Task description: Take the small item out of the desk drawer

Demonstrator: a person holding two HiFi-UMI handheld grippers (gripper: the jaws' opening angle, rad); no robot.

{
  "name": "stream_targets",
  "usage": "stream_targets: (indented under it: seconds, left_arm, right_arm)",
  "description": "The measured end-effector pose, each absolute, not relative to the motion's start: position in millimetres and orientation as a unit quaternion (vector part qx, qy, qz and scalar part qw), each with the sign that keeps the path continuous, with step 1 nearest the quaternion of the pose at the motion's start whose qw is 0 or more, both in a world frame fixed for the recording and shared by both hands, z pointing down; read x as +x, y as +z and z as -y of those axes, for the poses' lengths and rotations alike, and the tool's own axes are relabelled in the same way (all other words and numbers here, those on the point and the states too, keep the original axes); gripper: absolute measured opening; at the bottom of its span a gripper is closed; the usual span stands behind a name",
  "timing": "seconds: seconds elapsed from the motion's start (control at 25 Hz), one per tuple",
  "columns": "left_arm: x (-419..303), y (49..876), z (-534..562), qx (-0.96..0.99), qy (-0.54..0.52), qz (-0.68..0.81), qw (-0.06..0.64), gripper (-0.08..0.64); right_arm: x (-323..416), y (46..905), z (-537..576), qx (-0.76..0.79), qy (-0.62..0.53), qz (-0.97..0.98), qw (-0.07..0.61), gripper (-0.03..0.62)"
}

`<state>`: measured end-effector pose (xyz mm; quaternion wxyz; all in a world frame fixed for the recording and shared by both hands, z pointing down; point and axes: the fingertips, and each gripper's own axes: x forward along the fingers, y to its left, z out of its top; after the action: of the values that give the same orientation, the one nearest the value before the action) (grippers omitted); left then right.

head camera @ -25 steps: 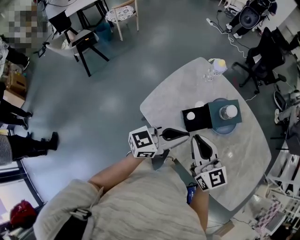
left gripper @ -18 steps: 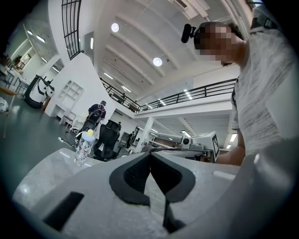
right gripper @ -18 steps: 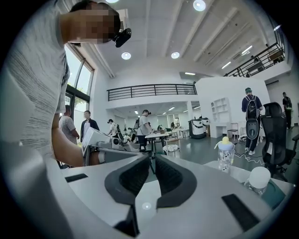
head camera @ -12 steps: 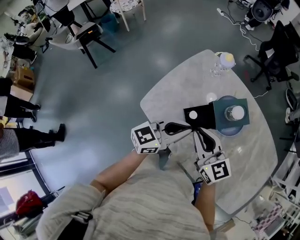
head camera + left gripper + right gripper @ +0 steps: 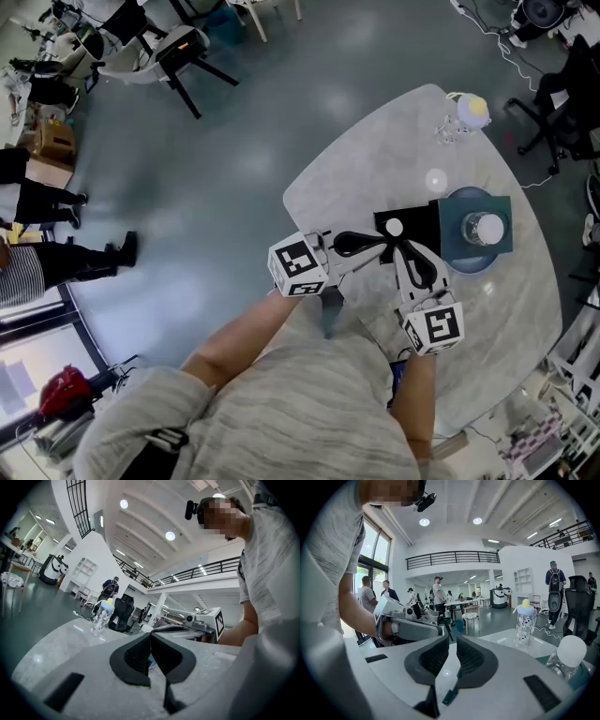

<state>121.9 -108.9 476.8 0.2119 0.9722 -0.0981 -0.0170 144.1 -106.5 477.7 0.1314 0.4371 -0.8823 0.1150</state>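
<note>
On the pale round table a small black box lies beside a teal tray. A small white round item shows on the box's near part. My left gripper reaches in from the left, its black jaws shut and empty, tips just short of the box. My right gripper comes from below, jaws shut with nothing between them, tips at the box's near edge. Both pairs of tips nearly meet. In the gripper views the left gripper and the right gripper hold nothing.
A clear bottle with a white cap stands on the teal tray. A baby bottle with a yellow top is at the table's far edge. Chairs and people stand on the grey floor to the left.
Both grippers have moved forward over the table, and their tips have come together at the black box. The jaws stayed shut.
</note>
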Motion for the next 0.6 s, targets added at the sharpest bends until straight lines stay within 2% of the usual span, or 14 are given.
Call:
stream_targets:
  seconds: [0.6]
  left_arm:
    - [132, 522, 127, 0.962, 0.006, 0.105, 0.250, 0.015]
  right_arm:
    - [153, 545, 130, 0.433, 0.138, 0.862, 0.223, 0.114]
